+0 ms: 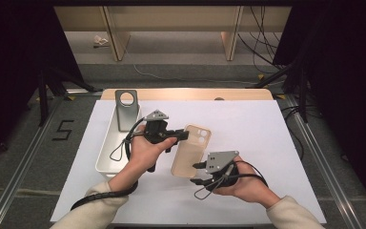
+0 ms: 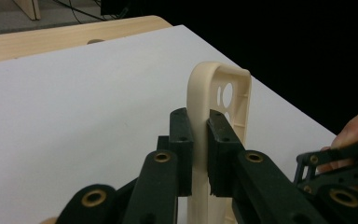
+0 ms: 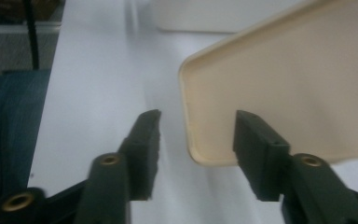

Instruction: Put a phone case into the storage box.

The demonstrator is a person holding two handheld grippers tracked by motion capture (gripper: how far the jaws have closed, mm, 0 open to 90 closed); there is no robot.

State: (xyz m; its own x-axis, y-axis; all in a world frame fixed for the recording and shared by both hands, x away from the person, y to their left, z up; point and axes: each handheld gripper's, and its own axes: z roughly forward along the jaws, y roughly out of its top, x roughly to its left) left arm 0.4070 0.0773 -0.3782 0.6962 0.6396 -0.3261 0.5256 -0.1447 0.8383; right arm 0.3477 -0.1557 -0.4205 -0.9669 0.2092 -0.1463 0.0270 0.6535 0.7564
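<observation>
White sheeting covers the table (image 1: 248, 138), whose pale wooden edge shows at the far side, with dark curtains to either side and a grey floor around it. Near the middle of the table a cream phone case (image 1: 191, 150) is held up off the surface, its camera cut-out at the far end. The left hand-held gripper (image 1: 183, 135) pinches one long edge of this case; in the left gripper view its two black pads are pressed against the thin wall of the case from both sides. The right hand-held gripper (image 1: 196, 173) sits at the near end of the case with its jaws spread apart; in the right gripper view the rounded near corner of the case lies between the two pads, close to the right-hand one, and whether it touches that pad I cannot tell. To the left stands a white tray (image 1: 106, 155), long and narrow, and a grey phone case (image 1: 126, 109) with a round hole leans up out of its far end.
</observation>
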